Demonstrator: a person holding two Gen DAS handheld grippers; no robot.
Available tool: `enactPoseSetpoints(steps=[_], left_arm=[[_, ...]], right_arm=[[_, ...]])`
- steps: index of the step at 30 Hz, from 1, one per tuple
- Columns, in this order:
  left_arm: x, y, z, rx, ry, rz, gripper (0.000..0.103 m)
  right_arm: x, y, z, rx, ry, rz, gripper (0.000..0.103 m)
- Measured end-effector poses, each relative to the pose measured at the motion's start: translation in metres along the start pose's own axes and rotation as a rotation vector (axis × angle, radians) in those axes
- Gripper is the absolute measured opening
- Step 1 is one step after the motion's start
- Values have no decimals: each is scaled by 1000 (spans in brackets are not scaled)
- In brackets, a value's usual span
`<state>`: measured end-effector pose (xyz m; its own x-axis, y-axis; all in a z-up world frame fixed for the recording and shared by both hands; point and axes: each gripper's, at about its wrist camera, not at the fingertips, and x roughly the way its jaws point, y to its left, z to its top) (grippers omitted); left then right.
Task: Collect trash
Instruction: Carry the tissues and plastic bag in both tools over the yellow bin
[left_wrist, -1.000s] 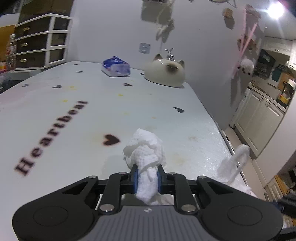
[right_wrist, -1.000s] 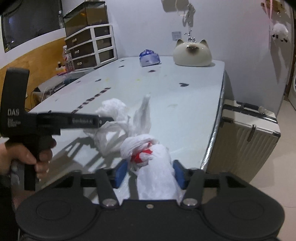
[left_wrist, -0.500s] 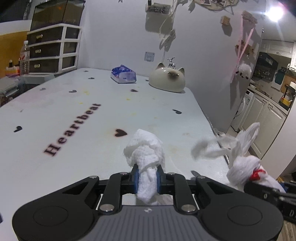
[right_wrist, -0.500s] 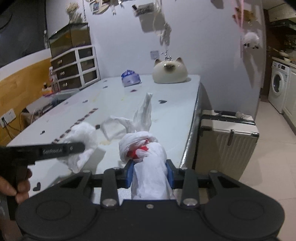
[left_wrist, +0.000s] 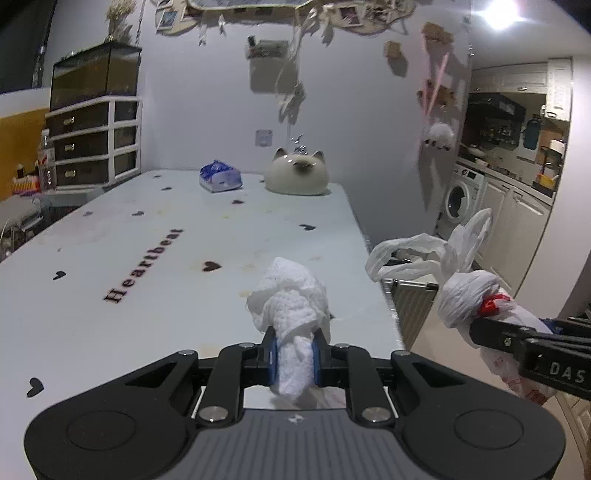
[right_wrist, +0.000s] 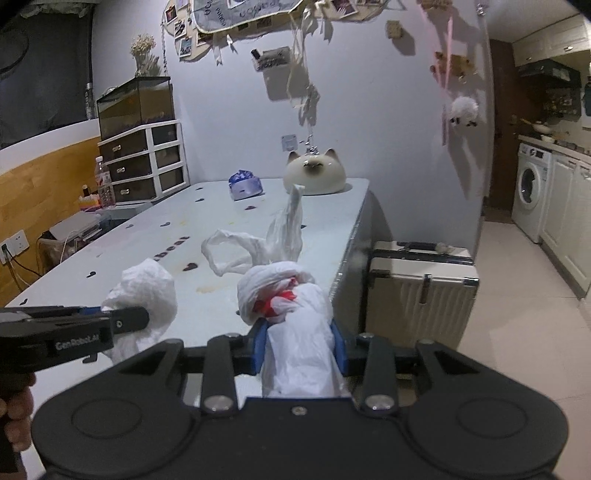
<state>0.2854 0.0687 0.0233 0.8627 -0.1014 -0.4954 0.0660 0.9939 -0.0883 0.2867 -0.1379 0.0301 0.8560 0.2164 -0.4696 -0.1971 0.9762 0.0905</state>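
A crumpled white paper towel (left_wrist: 291, 306) is pinched between the blue pads of my left gripper (left_wrist: 294, 356), lifted over the near end of the white table (left_wrist: 147, 302). The same wad (right_wrist: 147, 291) shows at the left of the right wrist view. My right gripper (right_wrist: 299, 349) is shut on a knotted white plastic trash bag (right_wrist: 291, 317) with red print; its loose handles (right_wrist: 280, 236) stick up. From the left wrist view that bag (left_wrist: 476, 295) hangs off the table's right edge, beside my left gripper.
At the table's far end sit a cat-shaped ceramic piece (left_wrist: 297, 177) and a blue tissue pack (left_wrist: 220, 181). A pale suitcase (right_wrist: 421, 291) stands on the floor by the table's right side. Drawers (left_wrist: 92, 144) stand far left, a washing machine (right_wrist: 530, 195) far right.
Both grippers rose and drew back from the table with their loads. The right jaws closed on the trash bag and lifted it off the tabletop to the table's right edge.
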Motion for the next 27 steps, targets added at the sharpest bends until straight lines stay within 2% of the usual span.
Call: enactPoseSetpoints(steps=[12,19,27], left_arm=[[-51,-63,-20,42,-37,-46,19],[-66,-111,-40,79,-38,-81,19],[-69,-171,-64,119,-33,-133,19]], right_arm=[[-71,-36,-25,15,-43,-69,37],[-104,-67,-45,37,-53,-109,37],[-143,-121,-73,84,-64,-188,37]])
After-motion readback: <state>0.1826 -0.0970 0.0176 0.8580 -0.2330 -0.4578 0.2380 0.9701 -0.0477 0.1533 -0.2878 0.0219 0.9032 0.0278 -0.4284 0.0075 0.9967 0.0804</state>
